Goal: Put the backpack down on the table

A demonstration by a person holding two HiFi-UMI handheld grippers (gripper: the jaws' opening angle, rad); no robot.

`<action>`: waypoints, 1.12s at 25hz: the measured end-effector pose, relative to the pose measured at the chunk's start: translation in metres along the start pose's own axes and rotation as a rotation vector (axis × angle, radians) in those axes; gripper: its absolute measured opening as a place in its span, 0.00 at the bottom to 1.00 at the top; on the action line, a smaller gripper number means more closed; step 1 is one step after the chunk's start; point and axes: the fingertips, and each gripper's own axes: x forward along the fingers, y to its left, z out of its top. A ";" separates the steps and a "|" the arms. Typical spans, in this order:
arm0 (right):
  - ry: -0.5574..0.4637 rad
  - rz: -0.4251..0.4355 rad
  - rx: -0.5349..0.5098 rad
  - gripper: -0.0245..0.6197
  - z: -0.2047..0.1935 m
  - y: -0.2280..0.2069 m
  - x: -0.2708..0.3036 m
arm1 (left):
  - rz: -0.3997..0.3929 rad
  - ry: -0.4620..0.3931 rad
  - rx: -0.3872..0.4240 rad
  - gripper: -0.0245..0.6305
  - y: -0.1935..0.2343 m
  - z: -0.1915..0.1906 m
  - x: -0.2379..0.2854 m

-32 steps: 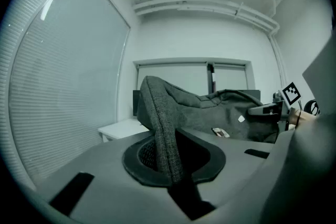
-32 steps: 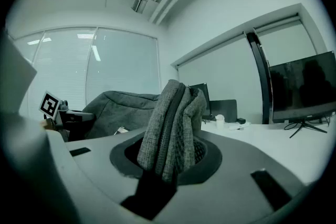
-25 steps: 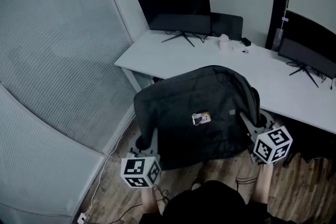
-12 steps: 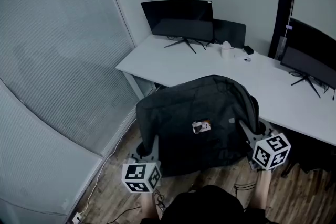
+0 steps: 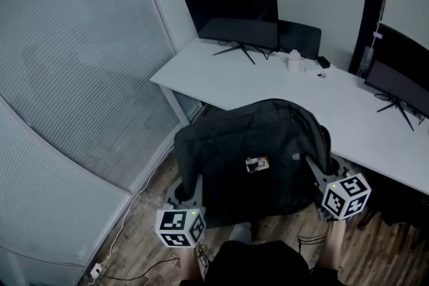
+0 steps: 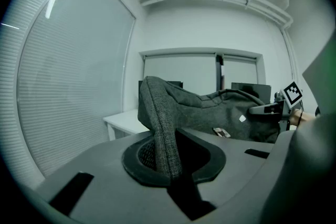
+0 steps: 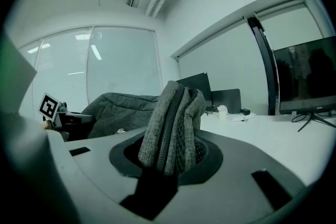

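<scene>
The backpack, mid-frame, looks soft, saggy and fairly light. The left hand-held gripper pinches its thin edge and the right hand-held gripper a thicker fold; both seamed edges seem safe holds.

Backpack fabric in right claw

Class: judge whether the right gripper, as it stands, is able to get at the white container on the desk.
Probably not: the right gripper is shut on the backpack, whose bulk lies between it and the white container.
</scene>
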 end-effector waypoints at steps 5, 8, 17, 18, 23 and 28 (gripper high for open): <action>0.020 0.004 0.008 0.21 -0.004 -0.006 0.014 | 0.007 0.022 -0.011 0.12 0.005 -0.005 0.012; 0.034 -0.003 0.010 0.21 -0.004 -0.009 0.033 | -0.001 0.035 -0.019 0.12 0.017 -0.006 0.029; 0.055 -0.027 0.015 0.21 0.006 -0.018 0.101 | -0.025 0.058 -0.035 0.12 0.062 0.001 0.090; 0.051 -0.026 0.015 0.21 0.006 -0.019 0.101 | -0.023 0.055 -0.033 0.12 0.061 0.002 0.089; 0.037 -0.025 0.012 0.21 0.007 -0.020 0.107 | -0.020 0.045 -0.029 0.12 0.065 0.002 0.094; 0.054 -0.070 0.020 0.21 0.030 -0.027 0.174 | -0.067 0.064 -0.037 0.12 0.113 0.024 0.160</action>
